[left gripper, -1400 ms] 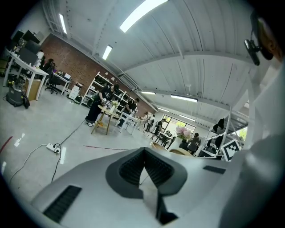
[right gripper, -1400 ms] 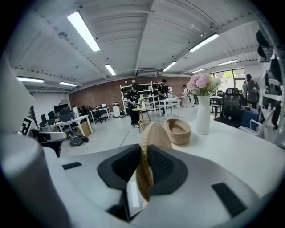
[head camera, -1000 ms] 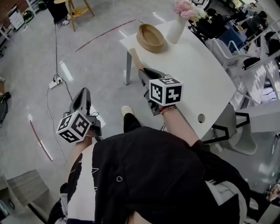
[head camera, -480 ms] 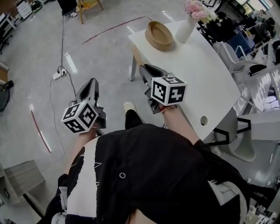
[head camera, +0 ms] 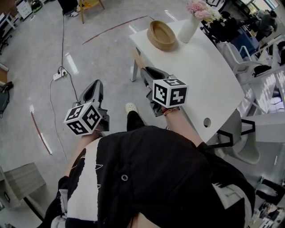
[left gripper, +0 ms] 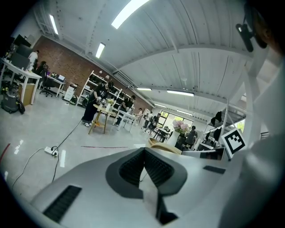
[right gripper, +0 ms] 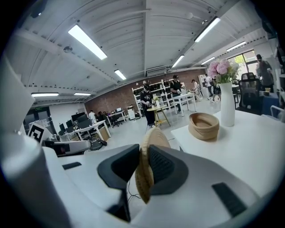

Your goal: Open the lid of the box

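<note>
Right claw (right gripper: 143, 153), held at the left edge of the worktop (head camera: 200, 75): jaws closed part-way onto a tan woven lid (right gripper: 153, 136). The lid is gripped edge-on between the pads, so the disc stands upright and its rim projects beyond the tips.

Left claw (left gripper: 144, 153), held over the floor (head camera: 35, 53) to the left of the worktop and apart from it: jaws brought together, nothing between them.

Box (head camera: 161, 35), round, tan and woven, open at the top: stands at the far end of the worktop, well apart from the lid.

Vase (head camera: 188, 27), white: stands just right of the box and carries pink flowers (head camera: 199, 10).

Power strip (head camera: 58, 75) with its cable: lies on the floor at far left.

Both claws point away from the person, toward the far end of the scene.
</note>
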`<state>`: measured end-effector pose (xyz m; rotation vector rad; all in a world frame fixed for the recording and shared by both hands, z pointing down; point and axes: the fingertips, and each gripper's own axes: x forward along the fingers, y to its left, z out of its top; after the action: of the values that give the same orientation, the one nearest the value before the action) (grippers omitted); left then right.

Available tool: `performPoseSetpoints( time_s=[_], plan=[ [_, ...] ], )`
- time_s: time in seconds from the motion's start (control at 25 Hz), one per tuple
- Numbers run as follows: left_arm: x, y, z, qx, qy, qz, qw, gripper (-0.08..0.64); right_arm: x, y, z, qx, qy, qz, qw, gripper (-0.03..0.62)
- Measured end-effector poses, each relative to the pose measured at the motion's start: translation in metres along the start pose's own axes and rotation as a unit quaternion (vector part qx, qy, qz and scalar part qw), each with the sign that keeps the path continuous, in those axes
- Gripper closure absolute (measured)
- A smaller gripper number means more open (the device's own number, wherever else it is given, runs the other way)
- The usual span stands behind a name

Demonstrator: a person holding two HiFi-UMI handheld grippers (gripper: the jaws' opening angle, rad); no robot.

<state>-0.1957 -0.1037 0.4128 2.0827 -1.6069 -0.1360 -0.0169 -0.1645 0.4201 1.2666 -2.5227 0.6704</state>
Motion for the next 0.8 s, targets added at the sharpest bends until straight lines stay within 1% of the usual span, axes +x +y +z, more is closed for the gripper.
performPoseSetpoints(
  time_s=[0.28,0.8],
  plan=[
    [0.005,0.000,0.000,0.002,0.004,-0.001,1.0000,0.551,0.004,-0.002,-0.005,0.005,0.008,0.001,1.000,0.515],
    [0.013,0.012,-0.005,-0.006,0.015,0.001,0.9999,0.551,0.014,0.001,-0.008,0.005,0.016,-0.001,1.000,0.515]
  ],
)
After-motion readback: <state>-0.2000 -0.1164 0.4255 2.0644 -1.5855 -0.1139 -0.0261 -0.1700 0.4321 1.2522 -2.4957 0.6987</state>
